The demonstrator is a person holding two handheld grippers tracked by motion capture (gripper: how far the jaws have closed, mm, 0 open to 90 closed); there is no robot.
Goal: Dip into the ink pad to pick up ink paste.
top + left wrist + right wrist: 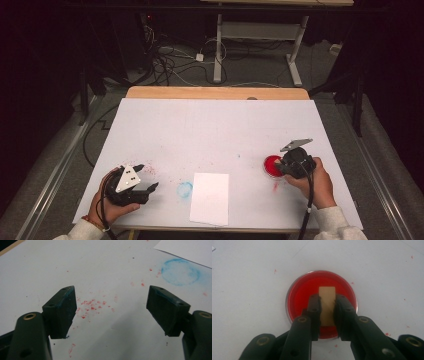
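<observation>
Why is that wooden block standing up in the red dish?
Upright: the right gripper is shut on the wooden block, holding it over the red dish.

No readable text, label, brand, number or sign appears on anything here

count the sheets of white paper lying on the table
1. A single white paper sheet lies near the front edge of the table, just right of the blue ring stain; its corner shows in the left gripper view.
</observation>
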